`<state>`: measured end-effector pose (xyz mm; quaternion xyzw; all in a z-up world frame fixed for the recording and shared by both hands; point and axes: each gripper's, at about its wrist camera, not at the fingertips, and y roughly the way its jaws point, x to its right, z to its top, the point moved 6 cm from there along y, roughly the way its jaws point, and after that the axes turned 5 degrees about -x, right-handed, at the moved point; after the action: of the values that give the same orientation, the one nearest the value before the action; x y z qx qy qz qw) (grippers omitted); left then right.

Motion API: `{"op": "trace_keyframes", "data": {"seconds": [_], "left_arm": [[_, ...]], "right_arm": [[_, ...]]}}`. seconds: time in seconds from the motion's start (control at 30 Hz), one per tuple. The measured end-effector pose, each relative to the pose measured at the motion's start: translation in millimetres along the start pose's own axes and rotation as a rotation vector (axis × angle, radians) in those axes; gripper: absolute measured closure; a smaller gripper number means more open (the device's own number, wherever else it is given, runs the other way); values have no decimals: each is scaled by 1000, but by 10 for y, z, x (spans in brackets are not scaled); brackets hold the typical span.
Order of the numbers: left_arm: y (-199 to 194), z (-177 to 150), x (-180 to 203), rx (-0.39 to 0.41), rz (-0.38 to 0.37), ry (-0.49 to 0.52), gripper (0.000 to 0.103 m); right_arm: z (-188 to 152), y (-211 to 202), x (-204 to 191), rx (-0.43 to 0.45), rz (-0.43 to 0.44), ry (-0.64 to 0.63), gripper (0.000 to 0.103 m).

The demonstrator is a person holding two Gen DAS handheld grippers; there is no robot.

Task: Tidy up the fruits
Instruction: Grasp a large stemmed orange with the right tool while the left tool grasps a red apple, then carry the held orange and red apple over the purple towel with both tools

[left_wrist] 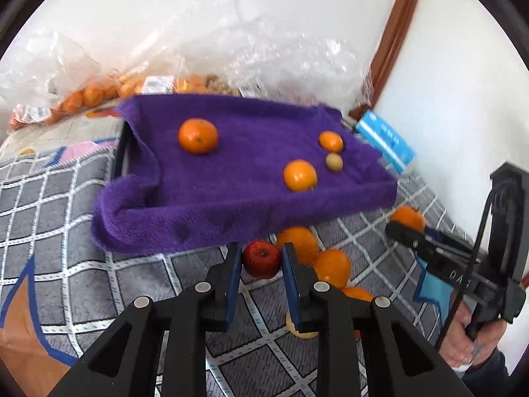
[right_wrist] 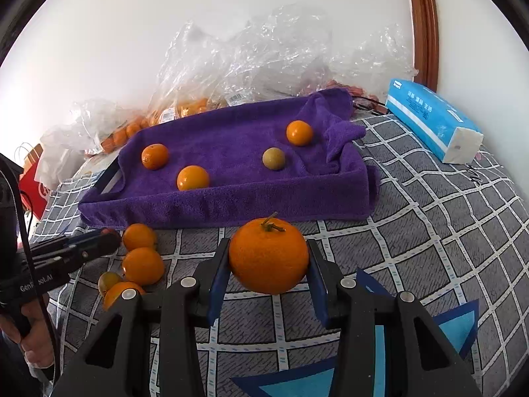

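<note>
A tray draped in a purple towel (left_wrist: 231,198) (right_wrist: 231,205) stands on the checked bedspread. On it lie three oranges (left_wrist: 197,135) (right_wrist: 193,177) and a small green-brown fruit (left_wrist: 334,162) (right_wrist: 273,158). My left gripper (left_wrist: 261,254) is shut on a red apple (left_wrist: 261,259) just in front of the tray. Loose oranges (left_wrist: 332,268) (right_wrist: 142,264) lie beside it. My right gripper (right_wrist: 268,251) is shut on a large stemmed orange (right_wrist: 269,258) ahead of the tray's near wall. Each gripper also shows in the other's view, the left gripper (right_wrist: 105,236) and the right gripper (left_wrist: 396,228).
Crumpled clear plastic bags (right_wrist: 251,56) with more oranges (left_wrist: 92,96) lie behind the tray against the white wall. A blue tissue pack (right_wrist: 433,119) (left_wrist: 385,140) lies right of the tray near a wooden door frame (right_wrist: 426,23). A red paper bag (right_wrist: 31,182) stands at far left.
</note>
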<state>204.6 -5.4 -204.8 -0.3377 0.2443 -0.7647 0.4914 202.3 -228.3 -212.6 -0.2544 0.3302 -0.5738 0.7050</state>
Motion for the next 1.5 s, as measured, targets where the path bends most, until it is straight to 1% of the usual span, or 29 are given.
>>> {"op": "trace_keyframes", "data": {"seconds": [0.07,0.2,0.47,0.6,0.8,1.07,1.2,1.5], "left_arm": [[-57,41,13,42,6,4,80],[-148,76,46,91,18,24,80],[-210,110,33,115,-15,1,80],[-255,119,10,136,-15,-12,80],[-251,124,-19,137,-15,-19,80],[-296,153,-59,159,-22,-44,80],[-325,159,-64,178,5,-43,80],[-360,179,-126,197,7,-77,80]], "right_arm": [[0,-3,8,1,-1,3,60],[7,-45,26,23,-1,14,60],[25,-161,129,79,5,68,60],[32,-195,139,95,5,78,60],[26,-212,150,104,6,84,60],[37,-266,170,133,-4,94,60],[40,-287,171,140,-7,95,60],[42,-309,252,149,-23,134,60]]}}
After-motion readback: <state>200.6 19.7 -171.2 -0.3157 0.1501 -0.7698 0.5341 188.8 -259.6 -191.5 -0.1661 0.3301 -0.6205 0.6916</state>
